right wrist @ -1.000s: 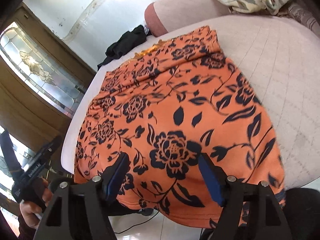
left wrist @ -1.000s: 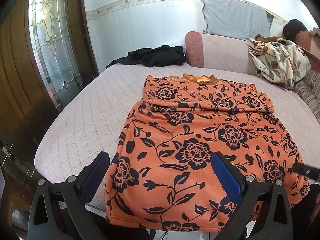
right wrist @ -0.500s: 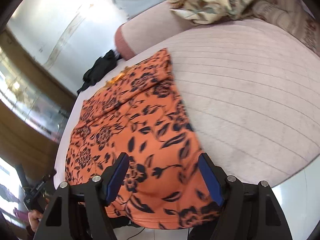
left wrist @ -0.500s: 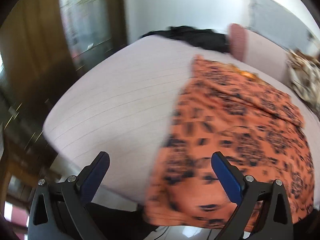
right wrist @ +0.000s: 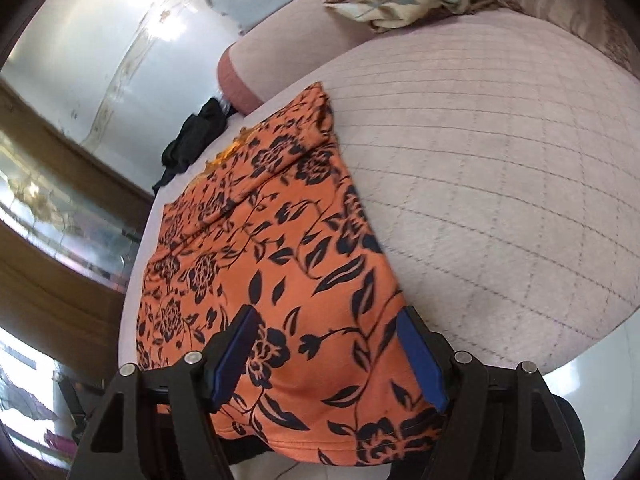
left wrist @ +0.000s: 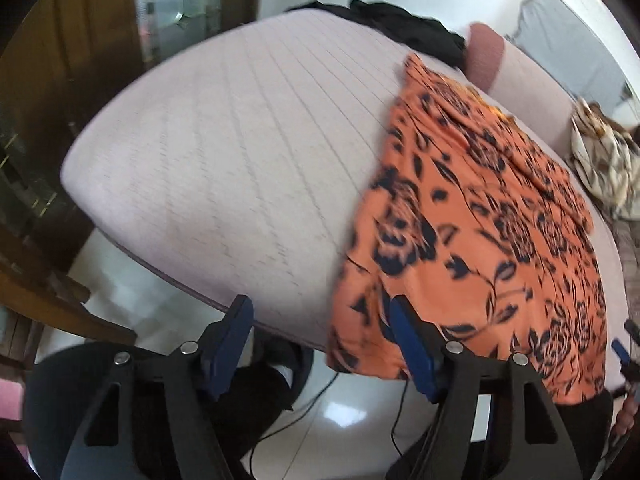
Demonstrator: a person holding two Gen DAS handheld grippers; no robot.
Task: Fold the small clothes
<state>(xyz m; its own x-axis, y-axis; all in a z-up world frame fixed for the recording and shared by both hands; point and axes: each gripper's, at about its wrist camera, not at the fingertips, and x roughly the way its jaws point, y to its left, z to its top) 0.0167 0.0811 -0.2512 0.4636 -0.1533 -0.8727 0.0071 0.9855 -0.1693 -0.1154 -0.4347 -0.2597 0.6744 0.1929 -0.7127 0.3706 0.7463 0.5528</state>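
My left gripper (left wrist: 320, 336), jaws closing, straddles the near left corner of the orange floral garment (left wrist: 480, 216) draped over the quilted bed's (left wrist: 224, 152) edge. My right gripper (right wrist: 328, 344) stands unclenched over its hem; bare mattress lies rightward.

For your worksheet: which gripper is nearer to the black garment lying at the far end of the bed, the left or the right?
Left. The black garment lies beyond the orange dress's left edge, where the left gripper, its jaws closing, sits; the right gripper is at the opposite hem corner.
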